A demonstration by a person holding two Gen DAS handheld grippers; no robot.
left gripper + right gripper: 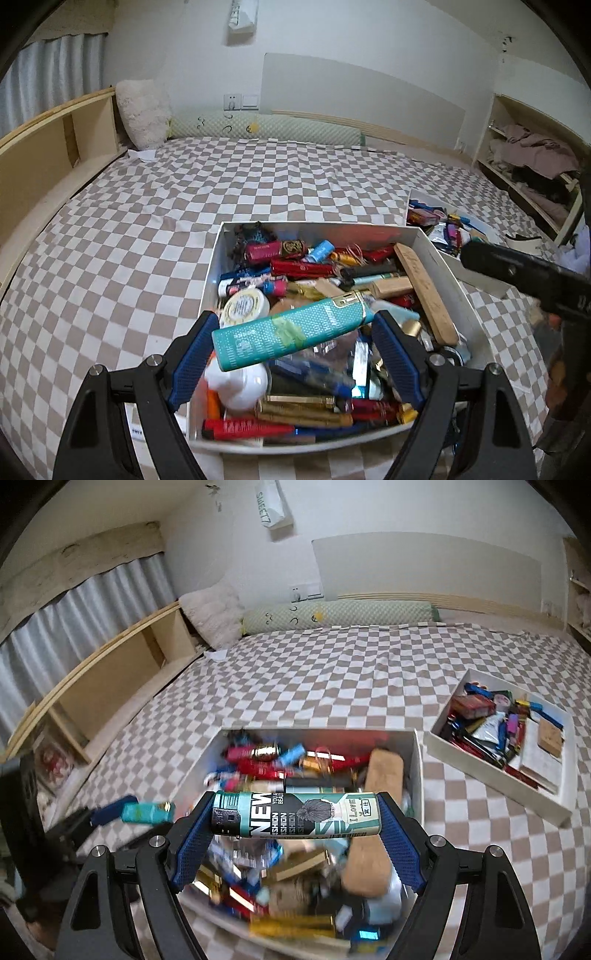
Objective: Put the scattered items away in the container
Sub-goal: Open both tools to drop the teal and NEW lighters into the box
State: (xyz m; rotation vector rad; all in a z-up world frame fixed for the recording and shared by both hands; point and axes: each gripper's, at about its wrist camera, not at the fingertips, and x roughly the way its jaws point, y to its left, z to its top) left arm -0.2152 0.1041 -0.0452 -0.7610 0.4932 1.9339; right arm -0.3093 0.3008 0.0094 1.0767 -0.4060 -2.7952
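**Two grippers hold tubes above a full box on a bed**

A checked bed [184, 206] carries a large white box [447, 273] near its front edge, crammed with small cosmetics. A smaller tray [554, 805] of items lies to the box's right. Above the box, the left gripper [295, 339] grasps a teal tube [291, 332] end to end, tilted. The right gripper [295, 818] clamps a printed tube [295, 814], level, between its blue pads [192, 838].
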